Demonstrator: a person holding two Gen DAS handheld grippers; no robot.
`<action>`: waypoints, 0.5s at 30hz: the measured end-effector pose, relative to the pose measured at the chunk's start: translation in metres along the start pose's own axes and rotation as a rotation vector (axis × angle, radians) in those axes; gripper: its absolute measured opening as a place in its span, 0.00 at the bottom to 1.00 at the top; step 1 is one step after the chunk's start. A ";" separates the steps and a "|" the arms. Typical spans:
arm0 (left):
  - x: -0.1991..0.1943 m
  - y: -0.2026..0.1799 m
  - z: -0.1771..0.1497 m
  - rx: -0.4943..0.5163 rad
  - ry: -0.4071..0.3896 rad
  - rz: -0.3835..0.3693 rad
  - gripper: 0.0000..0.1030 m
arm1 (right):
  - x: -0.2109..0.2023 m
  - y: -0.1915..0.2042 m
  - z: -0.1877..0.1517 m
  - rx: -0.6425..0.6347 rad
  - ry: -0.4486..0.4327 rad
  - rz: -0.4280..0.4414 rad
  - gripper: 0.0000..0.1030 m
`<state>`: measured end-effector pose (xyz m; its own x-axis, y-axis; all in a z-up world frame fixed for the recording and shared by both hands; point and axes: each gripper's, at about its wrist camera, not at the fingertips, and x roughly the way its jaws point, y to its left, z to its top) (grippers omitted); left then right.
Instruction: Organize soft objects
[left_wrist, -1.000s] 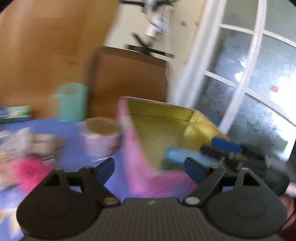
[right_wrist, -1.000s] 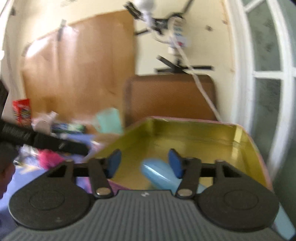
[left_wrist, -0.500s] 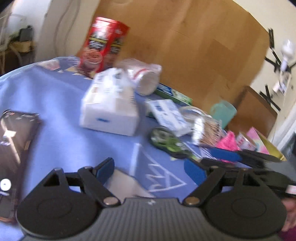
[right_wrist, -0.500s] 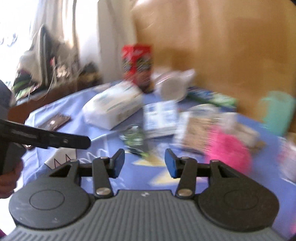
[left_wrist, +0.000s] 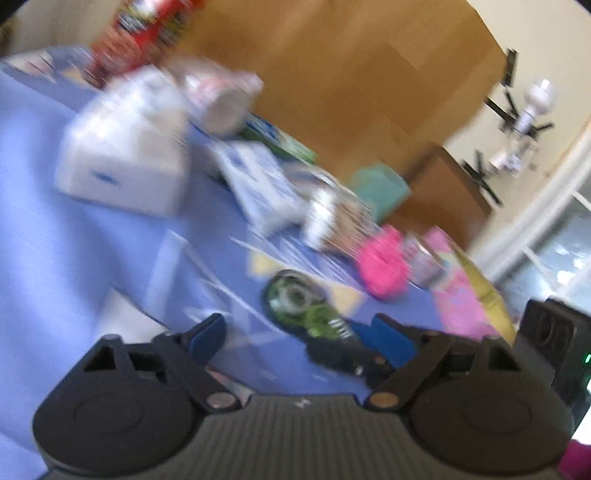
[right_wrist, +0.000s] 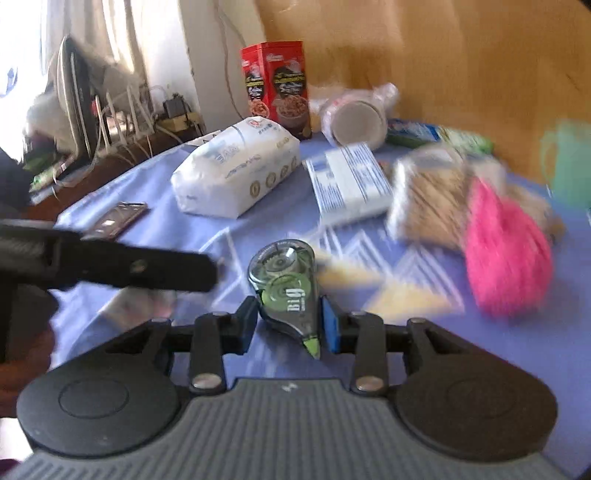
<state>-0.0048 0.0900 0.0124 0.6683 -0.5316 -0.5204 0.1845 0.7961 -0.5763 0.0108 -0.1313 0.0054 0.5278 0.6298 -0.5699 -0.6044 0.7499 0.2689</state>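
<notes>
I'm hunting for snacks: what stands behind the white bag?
A red box stands upright behind the white bag, beside a tipped-over cup. The box's base is hidden by the bag.

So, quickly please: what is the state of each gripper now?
Left gripper: opening, nothing between its fingers.
Right gripper: closing around the correction tape dispenser; contact of the pads cannot be told.

Glossy clear-green plastic tape dispenser (right_wrist: 286, 291) lies on matt blue cloth (right_wrist: 155, 225).
</notes>
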 end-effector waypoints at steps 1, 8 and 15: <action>0.005 -0.007 -0.002 0.011 0.009 -0.007 0.89 | -0.010 -0.004 -0.007 0.032 -0.014 0.014 0.39; 0.045 -0.068 -0.001 0.119 0.100 -0.027 0.57 | -0.059 -0.023 -0.028 0.098 -0.144 -0.029 0.39; 0.087 -0.174 0.017 0.302 0.112 -0.144 0.55 | -0.136 -0.061 -0.037 0.125 -0.366 -0.216 0.39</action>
<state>0.0330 -0.0898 0.0780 0.5401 -0.6597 -0.5226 0.4874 0.7514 -0.4448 -0.0465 -0.2700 0.0381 0.8243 0.4689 -0.3173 -0.3916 0.8769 0.2787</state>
